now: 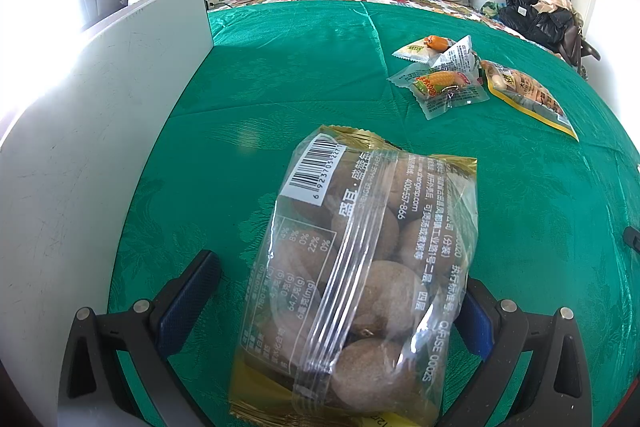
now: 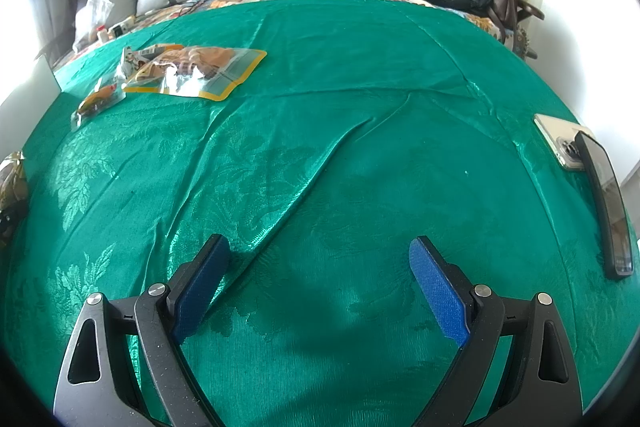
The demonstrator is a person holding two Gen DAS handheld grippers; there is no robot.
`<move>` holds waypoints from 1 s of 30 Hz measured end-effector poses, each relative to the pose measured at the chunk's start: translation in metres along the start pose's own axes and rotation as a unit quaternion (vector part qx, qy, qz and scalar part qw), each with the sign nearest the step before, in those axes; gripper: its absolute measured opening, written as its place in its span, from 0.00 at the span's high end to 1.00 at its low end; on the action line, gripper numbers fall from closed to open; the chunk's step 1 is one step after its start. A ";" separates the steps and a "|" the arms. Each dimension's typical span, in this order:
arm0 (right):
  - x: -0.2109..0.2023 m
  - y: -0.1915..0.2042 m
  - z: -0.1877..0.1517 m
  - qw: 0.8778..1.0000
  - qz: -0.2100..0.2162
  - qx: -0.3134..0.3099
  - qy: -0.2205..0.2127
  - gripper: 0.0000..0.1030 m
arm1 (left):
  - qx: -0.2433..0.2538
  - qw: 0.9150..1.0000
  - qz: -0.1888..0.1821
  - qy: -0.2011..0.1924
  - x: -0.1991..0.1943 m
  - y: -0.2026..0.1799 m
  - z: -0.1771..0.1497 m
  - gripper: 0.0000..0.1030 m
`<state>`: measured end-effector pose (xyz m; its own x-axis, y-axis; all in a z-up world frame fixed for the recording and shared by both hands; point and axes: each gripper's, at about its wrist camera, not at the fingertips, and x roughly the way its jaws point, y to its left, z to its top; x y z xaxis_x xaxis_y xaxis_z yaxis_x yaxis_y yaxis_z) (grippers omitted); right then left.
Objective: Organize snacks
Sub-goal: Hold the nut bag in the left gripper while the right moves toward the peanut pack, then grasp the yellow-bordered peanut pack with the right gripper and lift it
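The bag (image 1: 360, 279) of round brown cakes lies between the fingers of the left gripper (image 1: 336, 291), near the camera, over the green cloth (image 1: 280, 87). The jaws stand wide: the left pad (image 1: 188, 299) is clear of the bag, while the right pad is mostly hidden behind it, so I cannot tell whether that one touches. Nothing clamps the bag, so as I judge it, it could slip or be pushed along the slick cloth as the jaws close, and the loose clear film may crumple so that only a fold is caught.

To the left stands a white box (image 1: 100, 127), probably where the snacks go. Far right lies the pile (image 1: 444, 75) of small packets, and just beside it a yellow pouch (image 1: 532, 95).

The right gripper (image 2: 320, 283) hangs wide and empty over bare cloth. A phone (image 2: 608, 203) to its right could be knocked by a careless swing.
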<state>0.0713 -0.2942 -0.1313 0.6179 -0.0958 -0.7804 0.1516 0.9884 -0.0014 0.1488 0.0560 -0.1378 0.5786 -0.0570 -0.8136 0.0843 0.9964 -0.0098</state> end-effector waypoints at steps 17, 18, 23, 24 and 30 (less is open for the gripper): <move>0.000 -0.001 0.000 1.000 0.006 0.000 0.000 0.08 | 0.000 1.000 0.000 0.000 0.000 0.000 0.000 0.00; 0.000 -0.002 0.000 1.000 0.012 -0.003 0.002 0.07 | 0.000 1.000 0.000 0.000 0.000 0.000 0.000 0.00; 0.004 0.003 0.038 0.993 0.088 -0.080 0.020 0.09 | 0.000 1.000 0.000 0.000 0.000 0.000 0.000 0.00; 0.003 0.006 0.052 0.991 0.092 -0.093 0.010 0.09 | 0.000 1.000 0.000 0.000 0.000 0.000 0.000 0.00; 0.042 0.061 0.144 0.961 0.156 -0.227 0.033 0.09 | 0.000 1.000 0.000 0.000 0.000 0.000 0.000 0.00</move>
<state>0.2175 -0.2548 -0.0738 0.5257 0.2066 -0.8252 -0.3943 0.9187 -0.0212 0.1489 0.0561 -0.1377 0.5787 -0.0564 -0.8136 0.0835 0.9965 -0.0098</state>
